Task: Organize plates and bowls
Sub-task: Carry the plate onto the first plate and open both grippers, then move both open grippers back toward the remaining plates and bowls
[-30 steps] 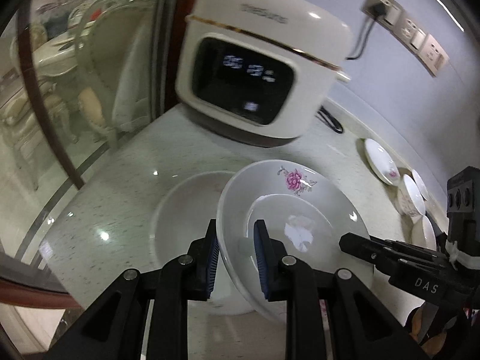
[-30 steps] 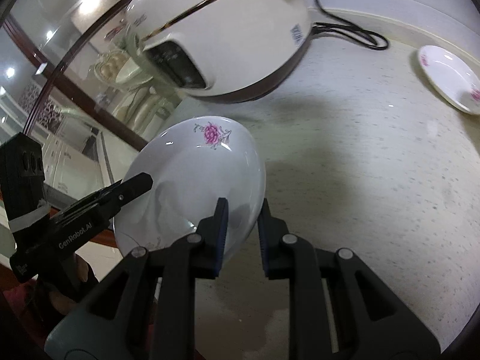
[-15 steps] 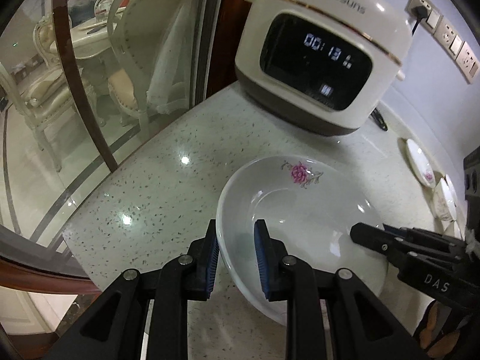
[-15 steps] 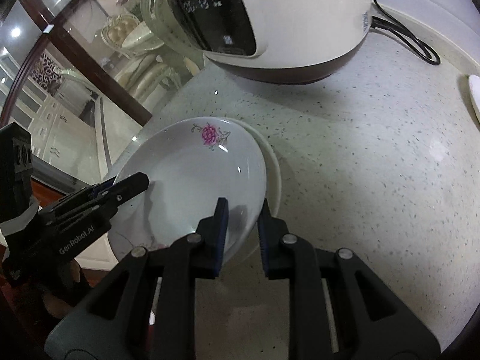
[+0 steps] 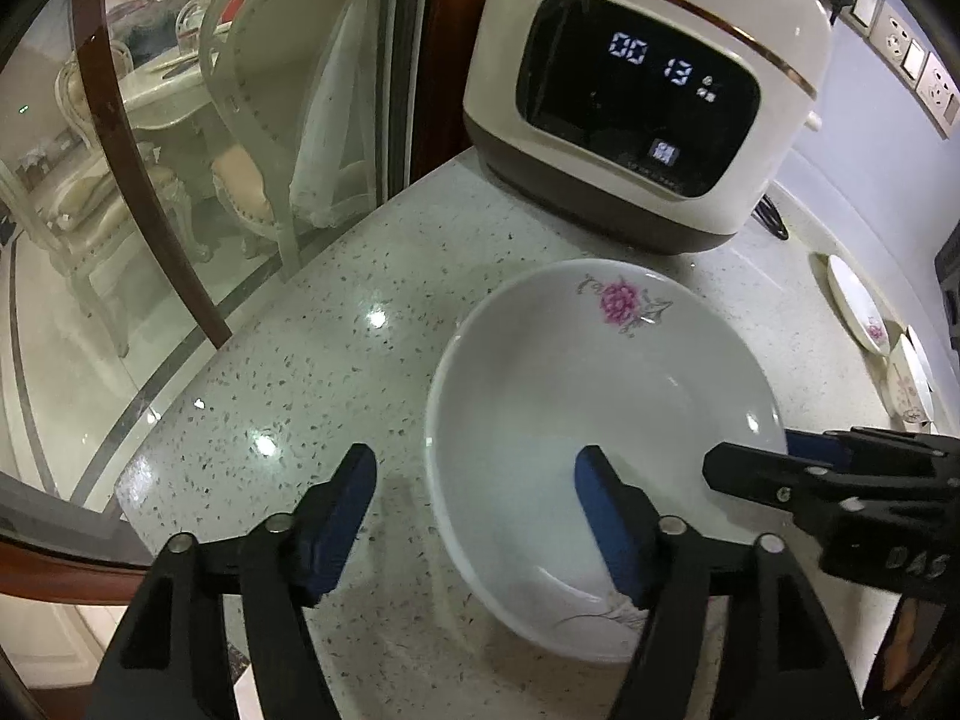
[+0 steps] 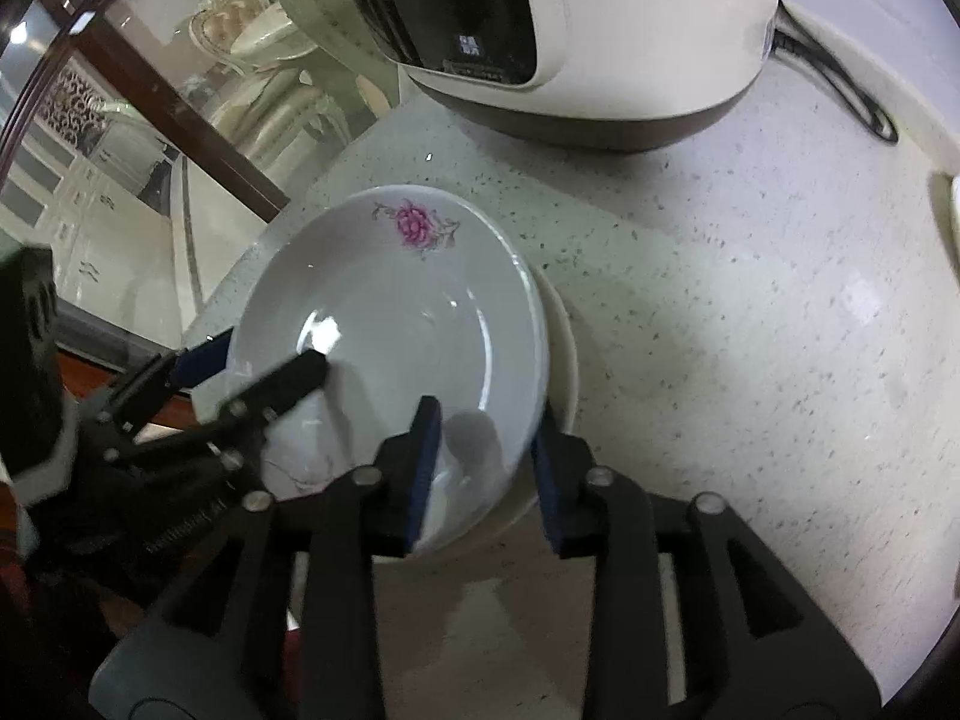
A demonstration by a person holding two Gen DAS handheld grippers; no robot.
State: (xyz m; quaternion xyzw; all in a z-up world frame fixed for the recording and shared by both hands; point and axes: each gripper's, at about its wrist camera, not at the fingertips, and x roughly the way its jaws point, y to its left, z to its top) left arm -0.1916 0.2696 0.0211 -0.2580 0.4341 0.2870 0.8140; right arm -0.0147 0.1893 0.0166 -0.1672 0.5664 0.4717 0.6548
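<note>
Speckled pale tabletop (image 5: pixel 372 276) runs along a curved glass wall w/ a cream rice cooker (image 5: pixel 636 90) at the back; my flowered bowl (image 5: pixel 600 408) sits nested on another white dish (image 6: pixel 561 354) near the tabletop's corner, more plates (image 5: pixel 858 306) well apart by the wall. My left hand-held gripper (image 5: pixel 474 498) has just been opening, jaws wide either side of the bowl's near rim, pads off it; my right hand-held gripper (image 6: pixel 483 462) has just been opening too, rim betw. its pads, not pinched.
</note>
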